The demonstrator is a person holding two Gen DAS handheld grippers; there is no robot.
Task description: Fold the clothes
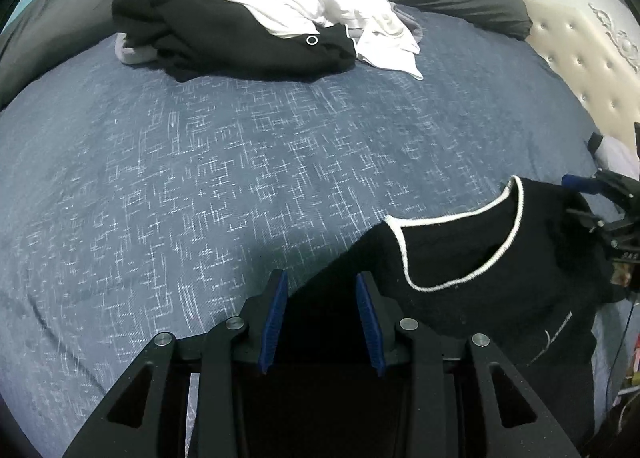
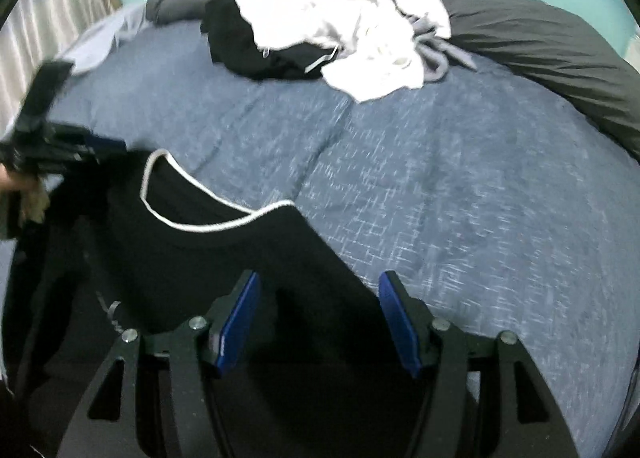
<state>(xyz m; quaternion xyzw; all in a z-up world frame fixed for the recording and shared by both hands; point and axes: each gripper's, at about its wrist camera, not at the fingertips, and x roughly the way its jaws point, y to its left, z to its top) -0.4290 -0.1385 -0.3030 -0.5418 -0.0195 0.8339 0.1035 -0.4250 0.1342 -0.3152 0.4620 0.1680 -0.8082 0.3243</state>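
Ahead of the left gripper [image 1: 322, 318], whose jaws are standing apart over black cloth, a black top [image 1: 472, 254] is lying on the blue bedspread [image 1: 200, 162], beside a cream headboard [image 1: 580, 70]; from the right gripper [image 2: 320, 322], also gaping, a curtain [image 2: 44, 38] is showing.

The blue bedspread [image 1: 200, 178] lies open across the frame's middle; a clothes pile [image 1: 260, 14] blocks the top, a black garment [image 1: 460, 250] the lower right.
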